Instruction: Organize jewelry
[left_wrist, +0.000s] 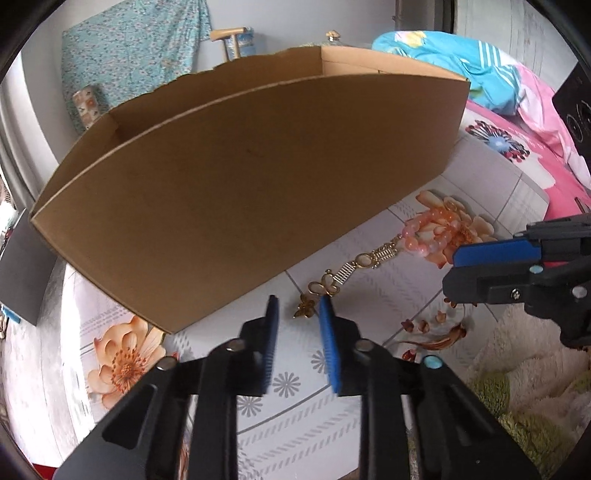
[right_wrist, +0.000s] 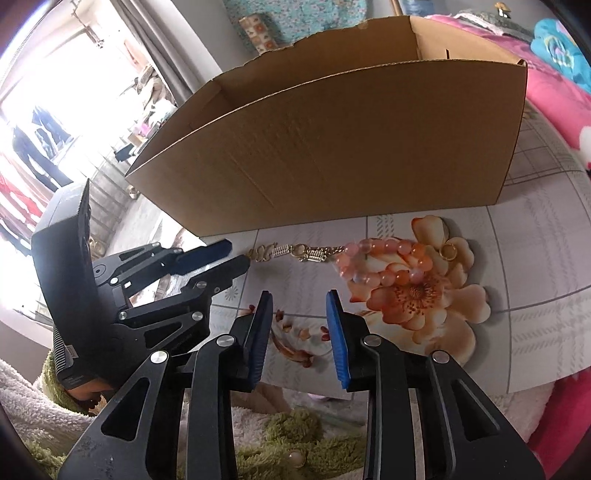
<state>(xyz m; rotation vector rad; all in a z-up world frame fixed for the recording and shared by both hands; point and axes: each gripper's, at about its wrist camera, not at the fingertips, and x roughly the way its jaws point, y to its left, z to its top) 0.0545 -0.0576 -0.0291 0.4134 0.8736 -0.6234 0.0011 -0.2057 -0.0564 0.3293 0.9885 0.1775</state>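
We see an open brown cardboard box (left_wrist: 258, 192) standing on a bench covered by a pale cloth printed with orange flowers (right_wrist: 535, 295). In front of the box lies a gold chain bracelet with butterfly links (left_wrist: 354, 266), stretched along the cloth, and touching its far end is a bunched string of pink and orange beads (right_wrist: 384, 262) on one printed flower.

Our left claw (left_wrist: 299, 306) points down at the butterfly end of the chain; its blue pads stand narrow, with a gold butterfly in the gap, and we cannot tell whether they press on it. Our right claw (right_wrist: 299, 299) hovers over the bare cloth near the beads, its pads narrow and holding nothing. A green and cream shaggy towel (right_wrist: 295, 424) lies at the near edge.
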